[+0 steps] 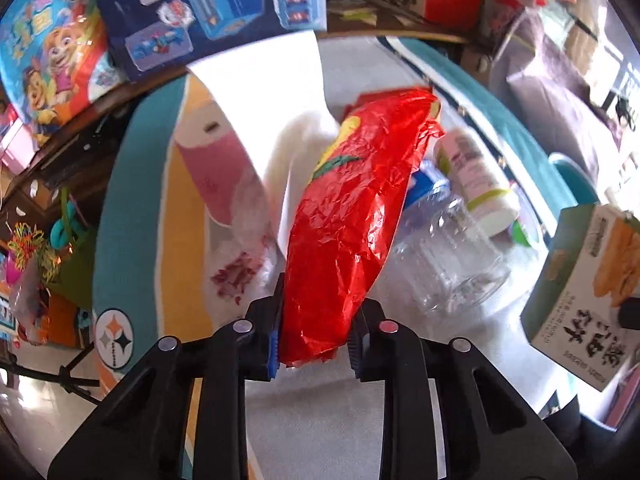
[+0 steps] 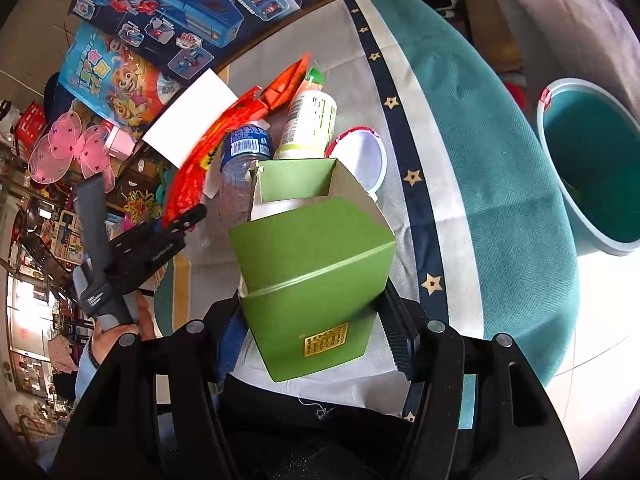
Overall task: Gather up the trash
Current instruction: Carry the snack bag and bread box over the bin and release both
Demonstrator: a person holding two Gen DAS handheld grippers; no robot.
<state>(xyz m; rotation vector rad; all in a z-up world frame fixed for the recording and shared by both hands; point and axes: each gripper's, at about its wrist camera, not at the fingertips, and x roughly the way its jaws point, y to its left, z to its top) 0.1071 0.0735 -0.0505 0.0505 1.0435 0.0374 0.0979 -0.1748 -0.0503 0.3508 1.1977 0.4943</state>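
Note:
A crumpled red foil snack bag [image 1: 352, 216] hangs lifted between the pads of my left gripper [image 1: 316, 344], which is shut on its lower end. In the right wrist view the same red bag [image 2: 196, 176] is seen edge-on in the left gripper [image 2: 176, 228]. My right gripper [image 2: 314, 340] is shut on an open-topped green carton [image 2: 316, 276], held above the rug; the carton [image 1: 584, 292] also shows at the right of the left wrist view. Under the bag lie a clear plastic bottle [image 1: 444, 256] and a white bottle with green trim [image 1: 476, 176].
A teal waste bin [image 2: 588, 164] stands open at the right, beyond the teal rug [image 2: 500, 160]. A white round lid [image 2: 360, 152], a white sheet [image 1: 272, 92] and a pink-printed plastic wrap [image 1: 216, 168] lie on the rug. Toy boxes [image 2: 180, 4] crowd the far side.

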